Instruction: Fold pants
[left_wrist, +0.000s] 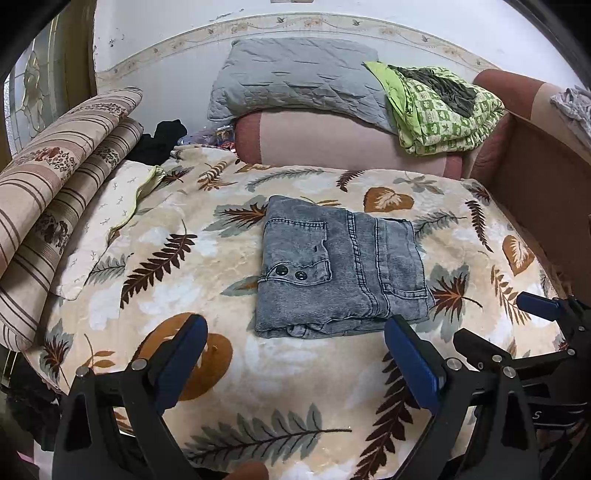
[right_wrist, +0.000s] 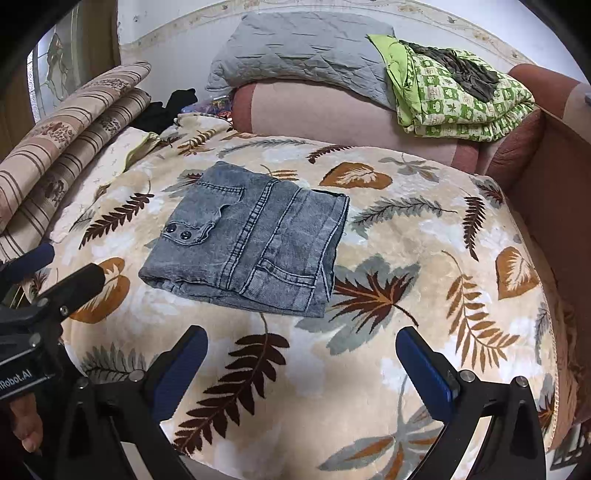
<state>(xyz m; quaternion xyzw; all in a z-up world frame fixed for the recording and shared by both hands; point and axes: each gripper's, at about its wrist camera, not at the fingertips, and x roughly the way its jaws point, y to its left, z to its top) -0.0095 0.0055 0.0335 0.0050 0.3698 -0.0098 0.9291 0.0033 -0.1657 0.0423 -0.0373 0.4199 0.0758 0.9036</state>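
The grey denim pants (left_wrist: 340, 269) lie folded into a compact rectangle on the leaf-patterned blanket (left_wrist: 280, 376), pocket and two buttons on top. They also show in the right wrist view (right_wrist: 251, 240). My left gripper (left_wrist: 295, 332) is open and empty, just in front of the pants' near edge, above the blanket. My right gripper (right_wrist: 301, 343) is open and empty, a little nearer than the pants and to their right. It also shows at the right edge of the left wrist view (left_wrist: 495, 325).
Striped folded cushions (left_wrist: 55, 192) lie at the left. A grey pillow (left_wrist: 295, 77) and a green patterned quilt (left_wrist: 443, 110) rest on a pink bolster (left_wrist: 332, 140) at the back. A brown sofa arm (left_wrist: 539, 192) bounds the right side.
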